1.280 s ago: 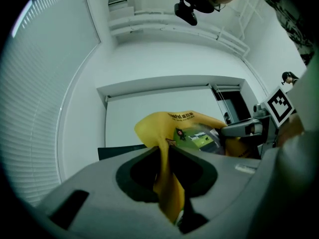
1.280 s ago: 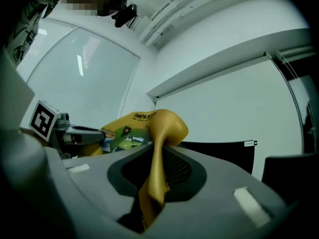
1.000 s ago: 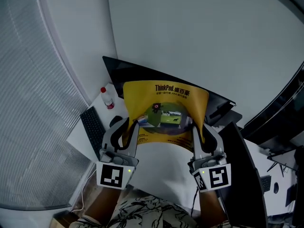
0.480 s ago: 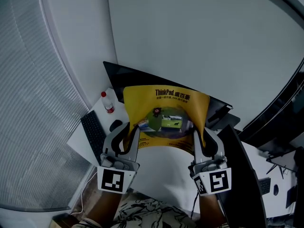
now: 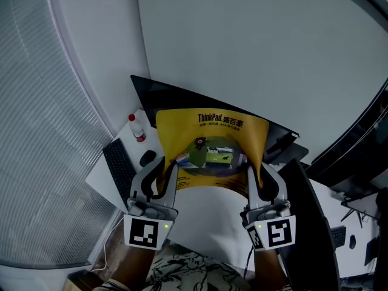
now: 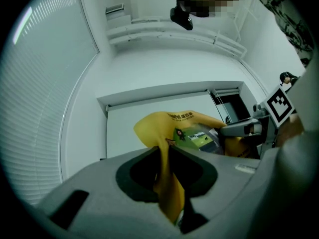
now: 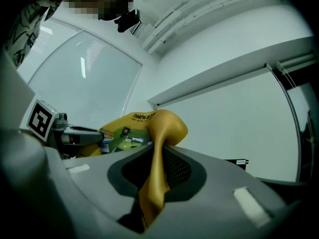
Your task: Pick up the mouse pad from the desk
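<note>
A yellow mouse pad (image 5: 212, 147) with a green picture and dark print hangs in the air above the white desk (image 5: 203, 214), held by both sides. My left gripper (image 5: 165, 165) is shut on its left edge and my right gripper (image 5: 251, 165) is shut on its right edge. In the left gripper view the yellow mouse pad (image 6: 167, 178) is pinched between the jaws and the other gripper (image 6: 244, 129) shows at right. The right gripper view shows the pad (image 7: 154, 183) clamped the same way, curling upward.
A black monitor (image 5: 163, 99) stands behind the pad. A black keyboard (image 5: 118, 168), a black mouse (image 5: 147, 158) and a small white bottle with a red cap (image 5: 136, 129) lie at the desk's left. Window blinds (image 5: 36, 132) fill the left side. Another dark screen (image 5: 312, 223) is at right.
The pad has risen slightly with both grippers, which keep their hold on its edges. The view behind it has shifted a little.
</note>
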Action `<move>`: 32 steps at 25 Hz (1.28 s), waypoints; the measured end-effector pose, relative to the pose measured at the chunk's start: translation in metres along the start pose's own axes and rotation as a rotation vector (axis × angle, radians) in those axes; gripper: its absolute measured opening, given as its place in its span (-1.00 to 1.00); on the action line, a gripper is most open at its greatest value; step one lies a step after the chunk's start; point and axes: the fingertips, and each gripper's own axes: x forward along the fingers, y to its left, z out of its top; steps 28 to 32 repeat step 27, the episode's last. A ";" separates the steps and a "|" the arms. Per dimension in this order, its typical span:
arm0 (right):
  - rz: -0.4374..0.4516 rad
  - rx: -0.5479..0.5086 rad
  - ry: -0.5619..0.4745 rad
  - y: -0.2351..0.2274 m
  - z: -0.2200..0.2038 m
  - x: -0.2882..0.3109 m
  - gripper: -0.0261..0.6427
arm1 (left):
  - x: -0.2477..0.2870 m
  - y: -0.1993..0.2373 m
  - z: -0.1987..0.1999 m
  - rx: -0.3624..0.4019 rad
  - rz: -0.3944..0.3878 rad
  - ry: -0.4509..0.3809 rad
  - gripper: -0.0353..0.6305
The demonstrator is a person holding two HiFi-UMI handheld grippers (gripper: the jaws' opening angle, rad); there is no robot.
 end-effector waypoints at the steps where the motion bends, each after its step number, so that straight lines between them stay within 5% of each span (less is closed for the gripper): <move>1: -0.001 -0.003 0.000 0.000 0.000 0.000 -0.73 | 0.000 0.000 -0.001 -0.002 -0.002 0.003 -0.66; 32: 0.000 -0.004 0.000 0.000 -0.001 0.000 -0.75 | 0.001 0.000 -0.002 -0.004 -0.003 0.010 -0.66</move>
